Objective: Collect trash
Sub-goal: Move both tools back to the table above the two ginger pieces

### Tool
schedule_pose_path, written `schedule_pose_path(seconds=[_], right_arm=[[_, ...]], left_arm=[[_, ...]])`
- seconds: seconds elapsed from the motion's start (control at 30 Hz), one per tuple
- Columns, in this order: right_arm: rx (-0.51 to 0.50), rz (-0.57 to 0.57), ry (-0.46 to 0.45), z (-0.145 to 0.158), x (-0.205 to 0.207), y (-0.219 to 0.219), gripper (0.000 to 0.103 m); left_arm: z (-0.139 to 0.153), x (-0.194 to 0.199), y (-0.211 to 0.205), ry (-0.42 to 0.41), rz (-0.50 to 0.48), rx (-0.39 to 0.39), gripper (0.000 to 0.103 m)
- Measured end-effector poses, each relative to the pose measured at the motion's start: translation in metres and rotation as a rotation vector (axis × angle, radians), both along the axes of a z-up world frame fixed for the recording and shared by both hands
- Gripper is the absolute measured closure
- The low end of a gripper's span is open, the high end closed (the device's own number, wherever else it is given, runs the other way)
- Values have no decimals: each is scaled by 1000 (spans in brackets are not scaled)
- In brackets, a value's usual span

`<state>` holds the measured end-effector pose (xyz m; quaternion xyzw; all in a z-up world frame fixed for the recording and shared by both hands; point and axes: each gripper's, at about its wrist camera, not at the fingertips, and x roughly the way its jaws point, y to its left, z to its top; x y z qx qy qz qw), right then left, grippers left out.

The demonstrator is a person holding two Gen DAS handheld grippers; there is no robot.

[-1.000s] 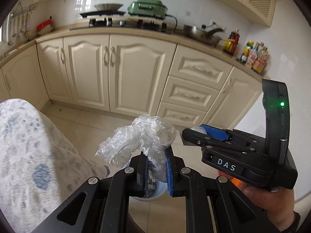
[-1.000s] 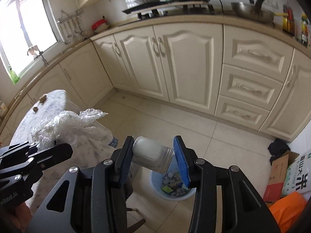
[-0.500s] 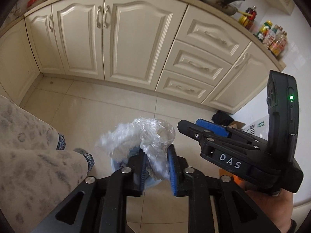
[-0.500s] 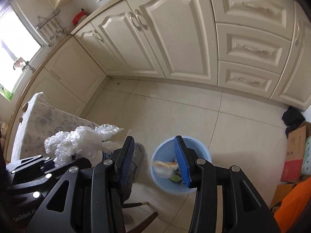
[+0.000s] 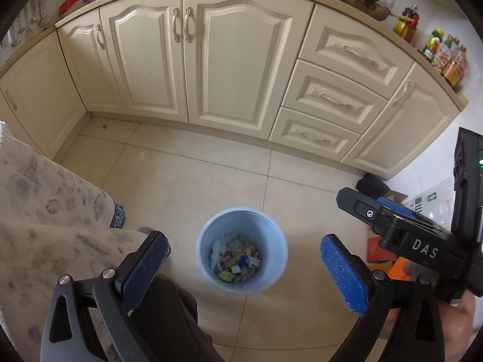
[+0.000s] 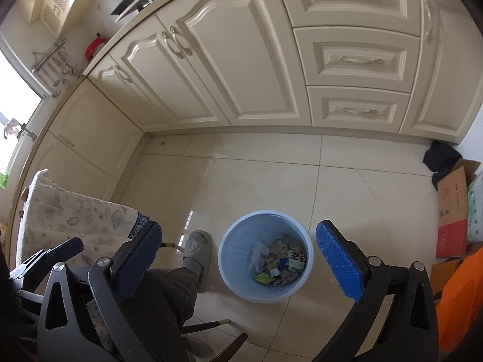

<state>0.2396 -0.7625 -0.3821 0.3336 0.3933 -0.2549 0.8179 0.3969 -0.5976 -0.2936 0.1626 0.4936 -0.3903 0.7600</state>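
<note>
Hovering both the left gripper (image 5: 244,267) and right gripper (image 6: 238,252) over the blue bin (image 5: 241,221), jaws just sprung wide, nothing between, letting trash drop in.

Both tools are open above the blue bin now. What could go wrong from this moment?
1. The person's slippered foot stands right beside the blue bin; a careless step might tip it and spill the trash.
2. The left tool and right tool, whose jaws have just been opening with nothing between them, hang close together; they might knock when lifted.
3. The tablecloth hangs near the left tool and might snag.
</note>
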Motion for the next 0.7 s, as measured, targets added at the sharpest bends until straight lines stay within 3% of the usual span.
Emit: schedule_pose_path(seconds=[0.17, 0.3, 0.53, 0.7], right_arm=[[-14, -16, -33, 19, -8, 4, 0], [-40, -21, -78, 45, -11, 12, 0], [-133, 52, -168, 114, 9, 51, 0], [-207, 174, -233, 162, 41, 102, 0]], left_arm=[[20, -20, 35, -31, -6, -67, 2], [54, -33, 73, -92, 7, -131, 1], [116, -45, 172, -207, 88, -263, 1], [147, -48, 263, -304, 187, -323, 1]])
